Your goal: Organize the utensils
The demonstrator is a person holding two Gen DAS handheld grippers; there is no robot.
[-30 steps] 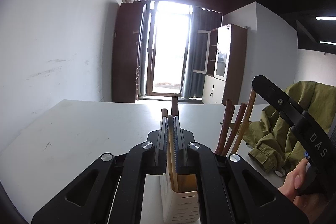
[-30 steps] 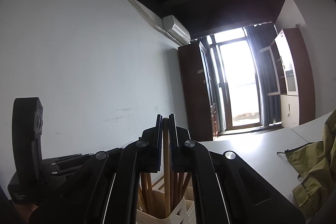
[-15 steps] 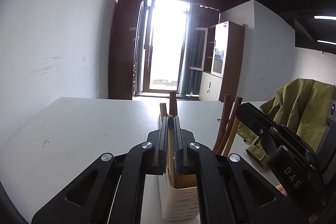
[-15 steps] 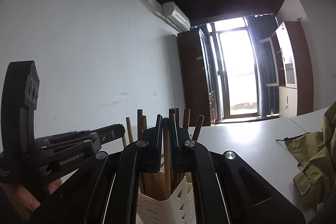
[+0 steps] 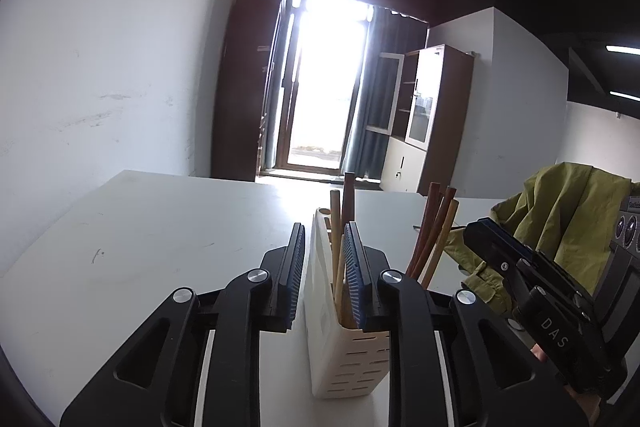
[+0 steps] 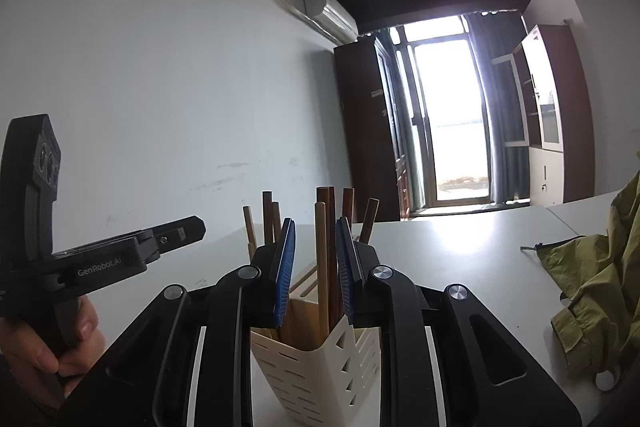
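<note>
A cream slotted utensil holder stands on the white table with several wooden chopsticks upright in it. My left gripper is open, its jaws either side of the holder's top and a light chopstick between them, not clamped. The same holder fills the bottom of the right wrist view, holding several brown chopsticks. My right gripper is open just above it, with chopsticks standing loose between the jaws. Each gripper shows in the other's view: the right one and the left one.
An olive green jacket lies on the table to the right, also in the right wrist view. A white wall runs along the left. A bright glass door and wooden cabinets stand behind the table.
Both grippers were shut on a chopstick; both have opened, leaving the chopsticks standing in the holder. Both views have lifted a little above the holder.
</note>
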